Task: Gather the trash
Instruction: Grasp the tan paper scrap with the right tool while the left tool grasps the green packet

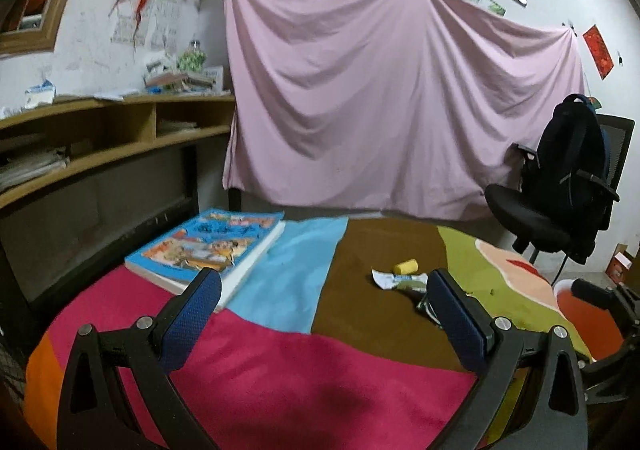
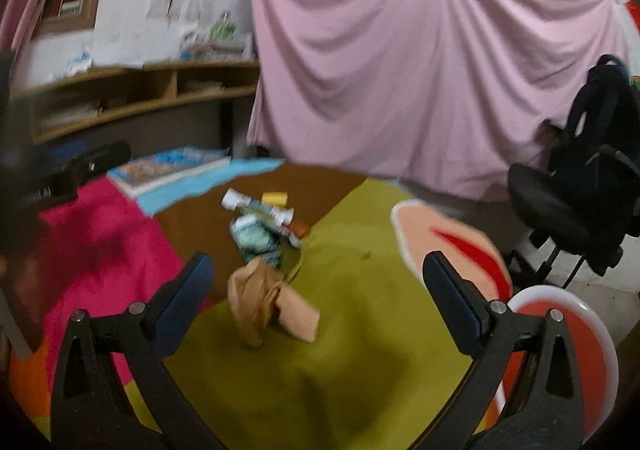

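Both grippers wide apart, empty, over a patchwork table cover; trash lies loose ahead.

Right gripper: jaws spread wide, nothing between them. Just beyond, crumpled brown paper on the green patch. Further on, at the green–brown seam, a teal-and-white crumpled wrapper, then a white tube-like wrapper and a small yellow piece; blur hides detail. Left gripper: jaws wide, empty, over the pink patch. Book left of it. Far back, pink sheet on the wall, black chair with backpack to the right.
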The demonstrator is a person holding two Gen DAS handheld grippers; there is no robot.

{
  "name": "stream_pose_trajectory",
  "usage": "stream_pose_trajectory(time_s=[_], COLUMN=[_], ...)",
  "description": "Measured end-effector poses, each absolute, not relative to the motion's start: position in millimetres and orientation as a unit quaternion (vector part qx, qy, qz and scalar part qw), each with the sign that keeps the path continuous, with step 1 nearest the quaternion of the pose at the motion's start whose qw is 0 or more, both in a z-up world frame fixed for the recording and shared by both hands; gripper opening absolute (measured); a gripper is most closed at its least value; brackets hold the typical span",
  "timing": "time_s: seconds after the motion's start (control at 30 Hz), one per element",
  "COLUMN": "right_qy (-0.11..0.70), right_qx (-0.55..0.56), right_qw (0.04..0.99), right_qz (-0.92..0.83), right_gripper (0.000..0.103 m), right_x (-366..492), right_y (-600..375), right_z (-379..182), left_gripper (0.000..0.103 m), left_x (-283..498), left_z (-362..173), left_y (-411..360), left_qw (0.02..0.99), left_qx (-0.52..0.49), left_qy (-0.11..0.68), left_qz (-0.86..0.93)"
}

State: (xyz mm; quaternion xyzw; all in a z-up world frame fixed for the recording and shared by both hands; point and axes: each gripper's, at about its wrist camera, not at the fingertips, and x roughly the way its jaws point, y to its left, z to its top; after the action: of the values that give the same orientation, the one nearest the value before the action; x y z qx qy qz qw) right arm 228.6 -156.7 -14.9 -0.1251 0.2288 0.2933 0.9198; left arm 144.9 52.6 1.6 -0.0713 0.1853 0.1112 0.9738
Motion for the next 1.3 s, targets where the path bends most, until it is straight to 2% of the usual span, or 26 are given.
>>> stream_pose_trajectory(time_s=[0.17, 0.3, 0.4, 0.47, 0.53, 0.77, 0.8, 1.07, 1.2, 1.3], right_qy=[0.284, 0.319, 0.349, 0.353, 0.349, 0.348, 0.347, 0.34, 0.336, 0.338], right_qx=[-0.13, -0.121, -0.114, -0.109, -0.101, -0.053, -0.048, -0.02, -0.016, -0.007], right_qw=[0.897, 0.882, 0.869, 0.868, 0.871, 0.884, 0.886, 0.894, 0.896, 0.894], right_qz=[0.313, 0.325, 0.331, 0.331, 0.331, 0.309, 0.304, 0.291, 0.289, 0.292], right_gripper=[0.103, 0.086, 0.068, 0.066, 0.059, 0.054, 0.045, 0.044, 0.044, 0.044], right_x=[238, 247, 255, 256, 256, 264, 265, 271, 272, 273], right_y=[-149, -148, -147, -148, -152, -176, -180, -198, -203, -204], right_z=[-29, -36, -43, -43, -40, -34, -34, -30, -30, -31], left_gripper=[0.1, 0.1, 0.098, 0.096, 0.096, 0.095, 0.095, 0.094, 0.084, 0.083], left_x=[158, 170, 179, 185, 191, 213, 216, 240, 256, 266], left_z=[-3, -9, -13, -15, -18, -22, -22, -26, -31, -37], left_y=[54, 52, 52, 50, 46, 21, 18, 0, -6, -10], left_qw=[0.968, 0.962, 0.957, 0.953, 0.949, 0.937, 0.935, 0.925, 0.917, 0.911], left_qx=[-0.075, -0.081, -0.087, -0.09, -0.09, -0.077, -0.074, -0.041, -0.024, -0.018], left_qy=[0.223, 0.255, 0.274, 0.288, 0.301, 0.337, 0.341, 0.367, 0.385, 0.399], left_qz=[0.089, 0.061, 0.039, 0.024, 0.007, -0.052, -0.058, -0.09, -0.1, -0.104])
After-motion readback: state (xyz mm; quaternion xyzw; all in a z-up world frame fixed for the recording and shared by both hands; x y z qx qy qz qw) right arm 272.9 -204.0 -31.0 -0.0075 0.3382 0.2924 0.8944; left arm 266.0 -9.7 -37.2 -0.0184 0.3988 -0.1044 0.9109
